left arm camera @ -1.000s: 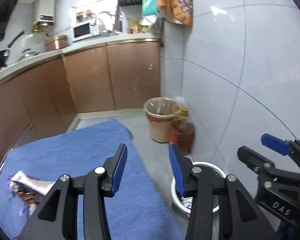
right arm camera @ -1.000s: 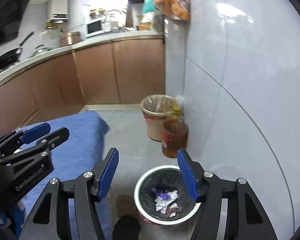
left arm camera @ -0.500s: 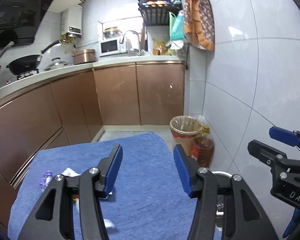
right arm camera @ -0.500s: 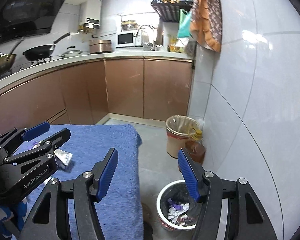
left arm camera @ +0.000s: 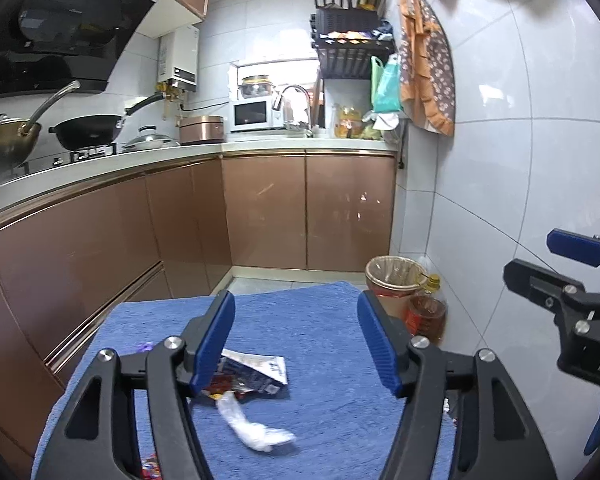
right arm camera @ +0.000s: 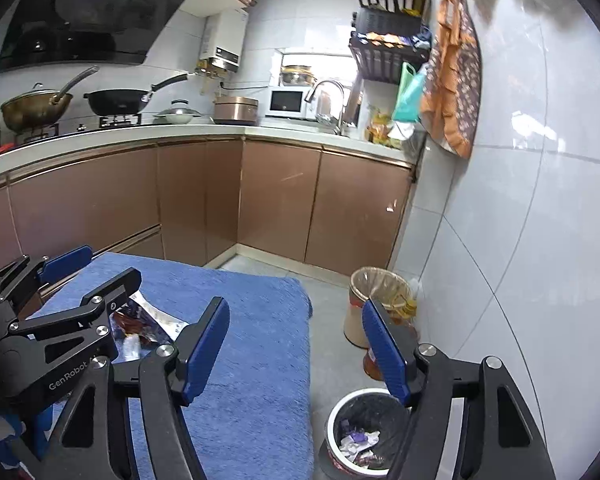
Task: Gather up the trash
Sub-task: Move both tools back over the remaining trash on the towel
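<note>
A torn snack wrapper (left arm camera: pixel 252 376) and a crumpled clear plastic scrap (left arm camera: pixel 256 428) lie on the blue cloth-covered table (left arm camera: pixel 328 344). My left gripper (left arm camera: pixel 296 344) is open and empty, hovering above the table just right of the wrapper. My right gripper (right arm camera: pixel 296 354) is open and empty, over the table's right edge. The wrapper (right arm camera: pixel 148 322) also shows in the right wrist view, beside the left gripper (right arm camera: pixel 60 280). A white-rimmed bin (right arm camera: pixel 334 428) with a black liner holds crumpled trash on the floor below the right gripper.
A tan bin (right arm camera: pixel 374 300) and an oil bottle (left arm camera: pixel 426 312) stand against the tiled wall on the right. Brown cabinets (left arm camera: pixel 260 208) run along the back and left. A small red wrapper (left arm camera: pixel 150 466) lies at the table's near edge.
Both grippers have tilted up and drawn back from the floor bin toward the table. The wrapper and plastic scrap now lie under the left gripper. Both stay open.
</note>
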`<state>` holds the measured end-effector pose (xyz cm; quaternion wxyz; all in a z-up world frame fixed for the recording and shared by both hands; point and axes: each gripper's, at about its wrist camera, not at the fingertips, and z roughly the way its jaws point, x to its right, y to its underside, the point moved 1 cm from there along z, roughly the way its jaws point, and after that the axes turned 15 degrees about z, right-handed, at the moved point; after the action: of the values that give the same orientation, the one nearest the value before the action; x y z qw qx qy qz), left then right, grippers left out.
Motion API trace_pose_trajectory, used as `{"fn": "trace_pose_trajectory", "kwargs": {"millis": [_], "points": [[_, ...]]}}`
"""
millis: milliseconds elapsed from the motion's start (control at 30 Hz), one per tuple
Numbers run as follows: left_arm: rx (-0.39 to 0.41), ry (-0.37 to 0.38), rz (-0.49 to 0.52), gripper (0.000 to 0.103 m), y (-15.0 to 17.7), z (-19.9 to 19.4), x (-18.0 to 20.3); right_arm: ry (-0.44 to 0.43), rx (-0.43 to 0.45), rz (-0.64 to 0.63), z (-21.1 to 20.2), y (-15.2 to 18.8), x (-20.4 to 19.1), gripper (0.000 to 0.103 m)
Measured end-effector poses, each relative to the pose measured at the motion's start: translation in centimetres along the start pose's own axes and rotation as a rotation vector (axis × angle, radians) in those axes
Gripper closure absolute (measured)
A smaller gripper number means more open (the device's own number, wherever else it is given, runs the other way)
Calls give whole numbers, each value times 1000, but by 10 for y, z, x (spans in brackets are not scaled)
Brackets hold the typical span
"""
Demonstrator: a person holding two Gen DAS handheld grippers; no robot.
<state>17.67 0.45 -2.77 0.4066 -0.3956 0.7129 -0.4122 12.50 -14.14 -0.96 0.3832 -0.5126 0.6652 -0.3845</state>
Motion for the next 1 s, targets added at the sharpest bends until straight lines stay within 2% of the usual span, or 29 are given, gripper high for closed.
{"fn": "trace_pose_trajectory", "kwargs": {"millis": [333,500,700,833,900,1000], "points": [[-20,-55,-18,41,15,-1,-52,-37,6,-58,2,-5,-40,35],[-42,-91,-24,41,23,3,-94,-63,-7,-64,14,-9,-50,35],[-133,-87,-30,41,51,21,-144,-128,-70,-51,37,-4,-55,35],[-202,18,-27,42,76,40,-159,-172,-136,-74,64,7,-65,35],[-231,132,-15,42,90,53,-158,-206,-178,-93,79,14,-72,35],[-259,257,17,42,105,68,-150,-274,-239,-120,101,23,-83,35]]}}
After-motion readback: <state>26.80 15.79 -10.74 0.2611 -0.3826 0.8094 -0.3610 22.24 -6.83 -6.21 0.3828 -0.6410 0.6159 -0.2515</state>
